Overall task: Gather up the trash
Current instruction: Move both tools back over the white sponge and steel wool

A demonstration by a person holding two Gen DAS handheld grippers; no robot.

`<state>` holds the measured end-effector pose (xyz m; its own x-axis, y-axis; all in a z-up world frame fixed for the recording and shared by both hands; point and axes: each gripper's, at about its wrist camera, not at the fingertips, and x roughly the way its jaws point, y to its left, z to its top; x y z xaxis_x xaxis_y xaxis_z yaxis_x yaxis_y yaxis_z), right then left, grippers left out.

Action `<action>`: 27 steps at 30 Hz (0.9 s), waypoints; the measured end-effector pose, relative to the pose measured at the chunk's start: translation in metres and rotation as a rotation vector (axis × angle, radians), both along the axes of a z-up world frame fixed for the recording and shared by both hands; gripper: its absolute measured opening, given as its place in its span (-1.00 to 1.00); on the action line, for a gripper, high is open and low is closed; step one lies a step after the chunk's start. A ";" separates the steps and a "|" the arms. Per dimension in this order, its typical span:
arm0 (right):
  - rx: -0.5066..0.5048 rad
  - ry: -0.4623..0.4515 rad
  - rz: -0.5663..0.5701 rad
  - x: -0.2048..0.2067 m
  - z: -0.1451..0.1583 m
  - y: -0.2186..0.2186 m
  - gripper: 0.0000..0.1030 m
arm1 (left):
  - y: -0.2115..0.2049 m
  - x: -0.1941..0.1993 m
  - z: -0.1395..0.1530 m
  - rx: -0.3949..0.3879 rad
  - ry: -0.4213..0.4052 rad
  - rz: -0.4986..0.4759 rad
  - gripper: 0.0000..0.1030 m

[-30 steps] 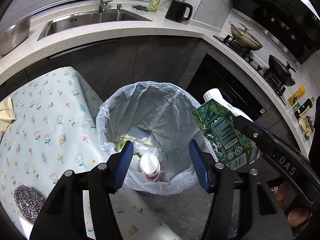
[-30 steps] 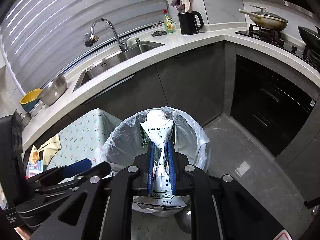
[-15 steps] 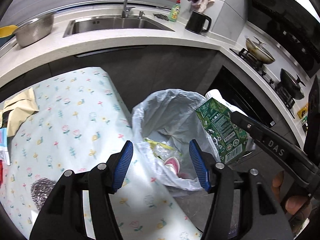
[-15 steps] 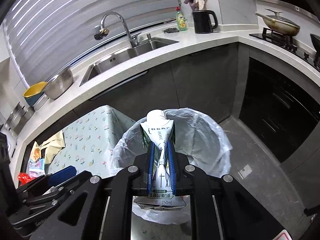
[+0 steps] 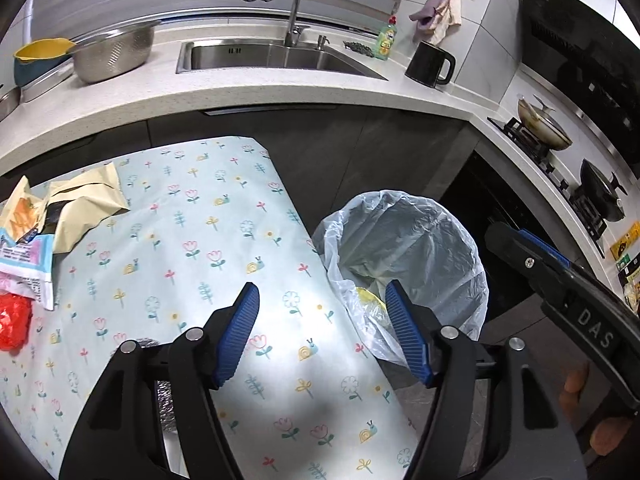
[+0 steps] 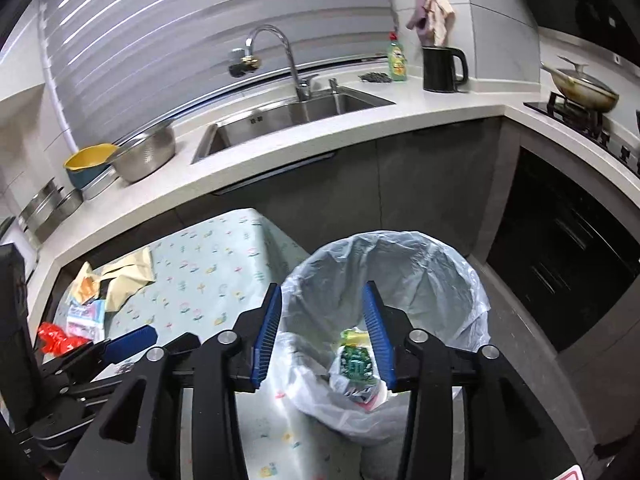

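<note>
**Both grippers empty, trash well apart on the far side**

Your right gripper (image 6: 324, 334) hangs over the bin (image 6: 400, 264) with its jaws spread and nothing between them; a green carton (image 6: 354, 364) lies down inside the liner among other scraps. Your left gripper (image 5: 322, 334) is also wide open and empty, over the edge of the floral counter (image 5: 192, 240) where it meets the bin.

What's left to collect sits at the counter's far left: yellow wrappers (image 5: 80, 204), a pale blue packet (image 5: 28, 256) and a red crumple (image 5: 14, 320), bunched so that they touch or overlap. A steel scourer (image 5: 168, 396) lies just under your left gripper, mostly hidden.

Risks as I judge them:

- The pile is tangled. Closing on one wrapper may drag a neighbour partway and drop it on the floor between counter and bin.
- Thin, flat packets give the jaws little to bite. A shallow pinch would likely slip on the way across.
- The liner's rim (image 5: 332, 240) slumps toward the counter. Brushing it with a gripper could fold it inward and narrow the mouth.
- The scourer may not be trash; grabbing it because it's nearest could be a mistake.
- The grippers are near each other by the bin. Swinging both at once risks a knock.
</note>
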<state>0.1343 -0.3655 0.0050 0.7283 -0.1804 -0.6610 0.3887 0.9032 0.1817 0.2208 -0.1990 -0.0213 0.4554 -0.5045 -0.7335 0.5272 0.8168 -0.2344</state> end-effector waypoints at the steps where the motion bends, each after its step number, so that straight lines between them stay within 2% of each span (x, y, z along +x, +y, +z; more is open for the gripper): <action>1: -0.003 -0.004 0.010 -0.001 0.003 0.006 -0.15 | 0.005 -0.002 0.002 -0.002 -0.006 0.009 0.31; 4: -0.015 -0.013 0.038 -0.004 0.011 0.024 -0.01 | 0.021 -0.007 0.008 -0.004 -0.034 0.040 0.41; 7: -0.027 -0.017 0.078 -0.008 0.016 0.048 0.01 | 0.038 -0.013 0.013 0.007 -0.048 0.066 0.42; 11: -0.032 -0.022 0.122 -0.012 0.020 0.079 0.10 | 0.066 -0.023 0.018 0.014 -0.069 0.113 0.58; 17: -0.023 -0.003 0.165 -0.016 0.016 0.117 0.12 | 0.101 -0.036 0.018 0.051 -0.083 0.156 0.59; 19: -0.019 0.003 0.175 -0.019 0.014 0.129 0.12 | 0.113 -0.039 0.017 0.055 -0.078 0.174 0.65; 27: -0.005 0.033 0.185 -0.030 -0.001 0.162 0.13 | 0.166 -0.058 -0.002 0.081 -0.053 0.228 0.72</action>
<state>0.1042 -0.2031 0.0041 0.7271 -0.0486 -0.6848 0.2217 0.9607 0.1673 0.1632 -0.0331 -0.0228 0.5896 -0.3245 -0.7397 0.3368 0.9311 -0.1400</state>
